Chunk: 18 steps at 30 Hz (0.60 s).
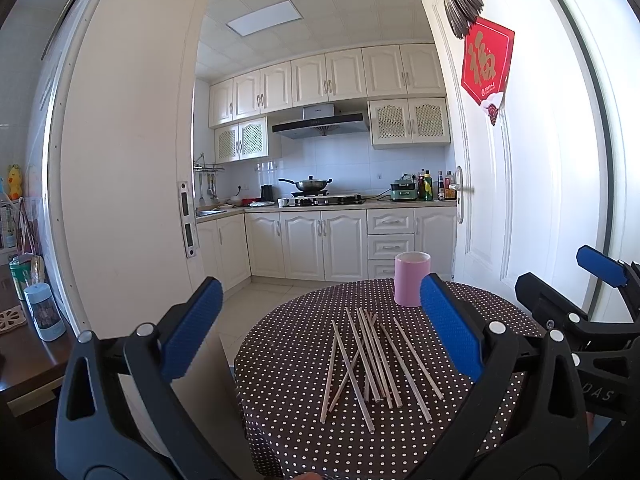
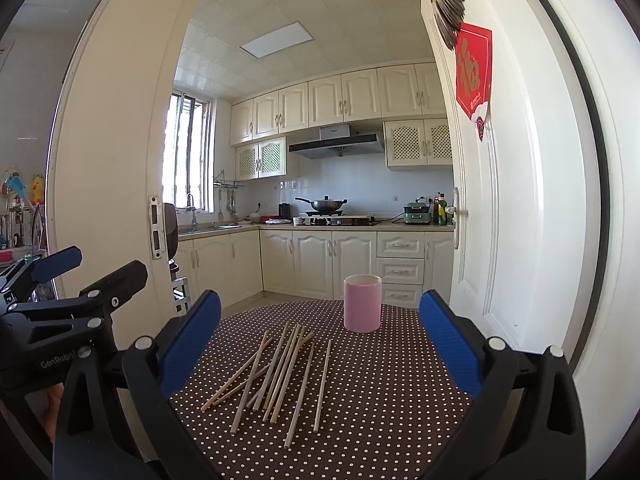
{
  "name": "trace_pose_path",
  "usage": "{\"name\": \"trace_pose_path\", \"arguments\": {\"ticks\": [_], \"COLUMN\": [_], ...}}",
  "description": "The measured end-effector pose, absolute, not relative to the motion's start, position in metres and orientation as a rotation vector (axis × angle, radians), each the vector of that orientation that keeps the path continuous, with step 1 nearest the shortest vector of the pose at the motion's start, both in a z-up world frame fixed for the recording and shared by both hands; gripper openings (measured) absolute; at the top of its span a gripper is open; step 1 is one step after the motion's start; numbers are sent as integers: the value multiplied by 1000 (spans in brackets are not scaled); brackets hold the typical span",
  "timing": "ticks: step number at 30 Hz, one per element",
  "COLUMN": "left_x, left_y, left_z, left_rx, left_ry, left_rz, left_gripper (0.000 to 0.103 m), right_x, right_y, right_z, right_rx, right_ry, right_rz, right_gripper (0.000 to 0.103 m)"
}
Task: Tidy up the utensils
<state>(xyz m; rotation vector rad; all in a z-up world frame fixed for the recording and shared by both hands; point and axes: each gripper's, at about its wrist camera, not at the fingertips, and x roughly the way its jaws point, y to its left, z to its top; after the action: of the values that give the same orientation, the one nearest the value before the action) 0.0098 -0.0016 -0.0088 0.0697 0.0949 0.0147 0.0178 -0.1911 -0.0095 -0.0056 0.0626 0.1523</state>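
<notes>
A loose pile of wooden chopsticks is lying on a round table covered in a brown cloth with white dots, some sticks crossing one another. Just behind them, a pink cylindrical holder is standing upright, apart from the sticks. The left gripper and right gripper are hovering side by side above the near edge, both with blue-padded jaws spread wide and gripping nothing. Beyond an open white door, a kitchen with cream cabinets is showing.
</notes>
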Motion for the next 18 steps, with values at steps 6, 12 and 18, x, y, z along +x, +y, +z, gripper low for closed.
{"name": "trace_pose_path", "arguments": {"ticks": [6, 12, 18], "left_x": [20, 50, 115], "left_y": [-6, -4, 1], "left_z": [-14, -24, -35], "left_rx": [93, 85, 68], "left_ry": [108, 175, 400], "left_rz": [40, -3, -142], "left_gripper": [97, 97, 97], "right_x": [25, 50, 99], "right_y": [-186, -187, -196], "right_z": [-16, -25, -32], "right_rx": [-65, -83, -67], "right_ry": [71, 114, 211], "right_rz": [118, 134, 165], "right_gripper": [96, 96, 96]}}
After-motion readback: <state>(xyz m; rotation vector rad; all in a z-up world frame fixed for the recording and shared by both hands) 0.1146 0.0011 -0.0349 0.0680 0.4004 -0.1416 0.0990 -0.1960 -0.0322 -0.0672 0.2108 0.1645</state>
